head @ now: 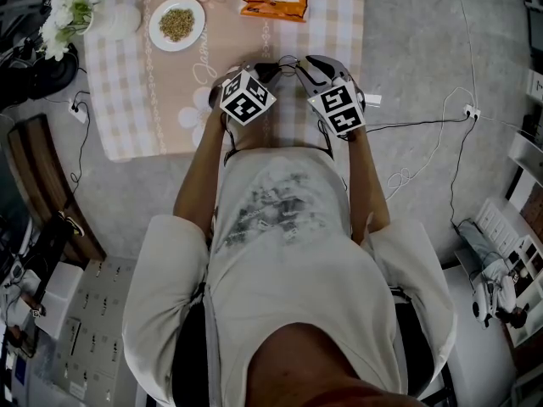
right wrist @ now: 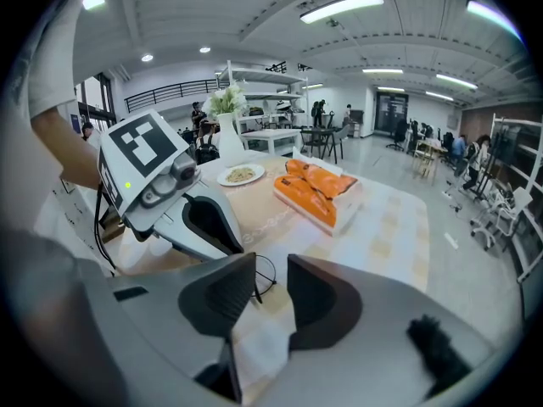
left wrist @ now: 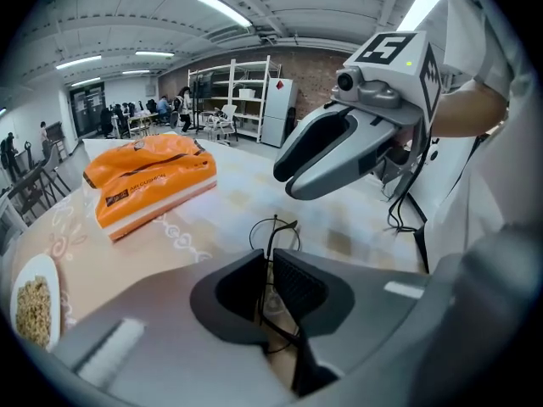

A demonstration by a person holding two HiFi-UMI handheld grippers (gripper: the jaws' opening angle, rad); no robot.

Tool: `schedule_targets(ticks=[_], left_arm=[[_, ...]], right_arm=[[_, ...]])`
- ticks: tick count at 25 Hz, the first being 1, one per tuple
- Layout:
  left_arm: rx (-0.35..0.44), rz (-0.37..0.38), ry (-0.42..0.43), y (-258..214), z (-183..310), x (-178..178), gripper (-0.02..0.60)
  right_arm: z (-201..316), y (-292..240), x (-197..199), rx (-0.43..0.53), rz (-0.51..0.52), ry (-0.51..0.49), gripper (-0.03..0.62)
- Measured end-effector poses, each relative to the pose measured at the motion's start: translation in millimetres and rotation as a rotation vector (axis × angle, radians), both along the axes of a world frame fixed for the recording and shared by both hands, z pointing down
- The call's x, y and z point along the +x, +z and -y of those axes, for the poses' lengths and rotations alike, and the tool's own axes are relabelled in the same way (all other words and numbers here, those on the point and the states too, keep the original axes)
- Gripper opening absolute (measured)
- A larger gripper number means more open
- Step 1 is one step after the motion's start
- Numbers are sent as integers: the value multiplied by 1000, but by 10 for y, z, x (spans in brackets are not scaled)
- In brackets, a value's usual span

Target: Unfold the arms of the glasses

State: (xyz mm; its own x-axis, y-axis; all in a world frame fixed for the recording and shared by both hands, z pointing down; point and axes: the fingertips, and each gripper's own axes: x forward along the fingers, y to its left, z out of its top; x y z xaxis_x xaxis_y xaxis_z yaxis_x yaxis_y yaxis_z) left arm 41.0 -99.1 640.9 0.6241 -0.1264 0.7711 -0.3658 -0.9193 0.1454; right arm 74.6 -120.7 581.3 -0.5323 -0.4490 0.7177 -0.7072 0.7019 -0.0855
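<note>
Already mid-grasp: left gripper [left wrist: 270, 265] is clenched on the thin frame of the glasses [left wrist: 271, 227], well nearer the person than the orange pack [head: 273, 4]. Right gripper [right wrist: 271, 270] waits beside them, jaws apart, empty. Probable next move: pinch one arm, swing it outward.

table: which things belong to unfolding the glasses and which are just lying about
For the job: glasses, left hand-held gripper clamped on them, right hand-held gripper open beside them.
Lying about: orange pack, plate of grain, white flowers.
</note>
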Motion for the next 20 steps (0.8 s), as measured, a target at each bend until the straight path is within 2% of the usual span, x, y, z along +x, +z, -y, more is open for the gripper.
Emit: schedule_targets(ticks=[8, 13, 20], left_arm=[[-5, -12, 1, 2, 0, -10, 18], [-14, -31, 13, -19, -25, 0, 15], [-18, -41, 21, -15, -40, -2, 15]], right_arm=[[39, 75, -12, -19, 1, -13, 120], [76, 118, -38, -27, 9, -29, 21], [64, 247, -129, -59, -17, -103, 17]])
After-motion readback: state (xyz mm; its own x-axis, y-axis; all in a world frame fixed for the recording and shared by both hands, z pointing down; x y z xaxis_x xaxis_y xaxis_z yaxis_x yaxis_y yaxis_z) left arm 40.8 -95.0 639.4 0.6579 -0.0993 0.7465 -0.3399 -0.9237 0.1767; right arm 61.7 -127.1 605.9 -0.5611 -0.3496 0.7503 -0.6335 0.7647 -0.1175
